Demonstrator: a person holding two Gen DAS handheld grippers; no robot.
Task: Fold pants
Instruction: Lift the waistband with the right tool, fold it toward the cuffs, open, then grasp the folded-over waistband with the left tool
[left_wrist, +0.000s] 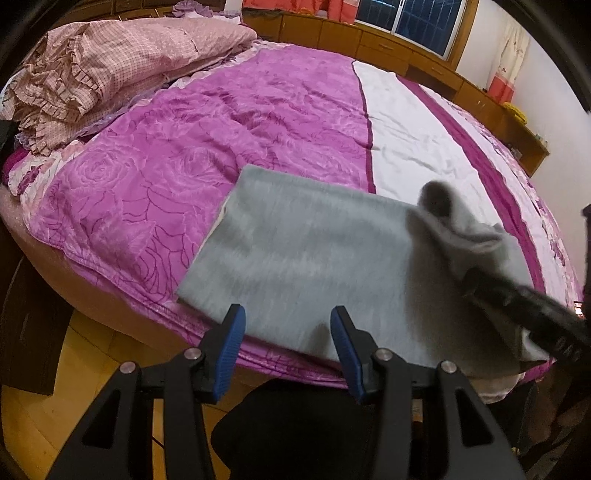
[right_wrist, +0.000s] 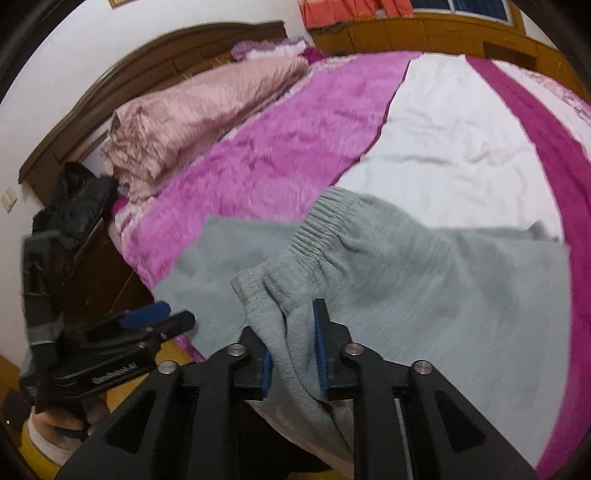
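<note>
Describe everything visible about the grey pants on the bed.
The grey fleecy pants lie partly folded in a flat panel across the purple and white bedspread, near the bed's edge. The ribbed elastic waistband is lifted and bunched, clamped in the right gripper. The left gripper hovers open just above the near hem, holding nothing.

I am seeing only one bit of lettering. In the right wrist view, the left claw (right_wrist: 159, 314) is carrying a line of small white print along its black body, but it is blurring too much for me to read; it may be a brand name. In the left wrist view, pale marks are showing on the right claw (left_wrist: 476, 280), equally unreadable.
</note>
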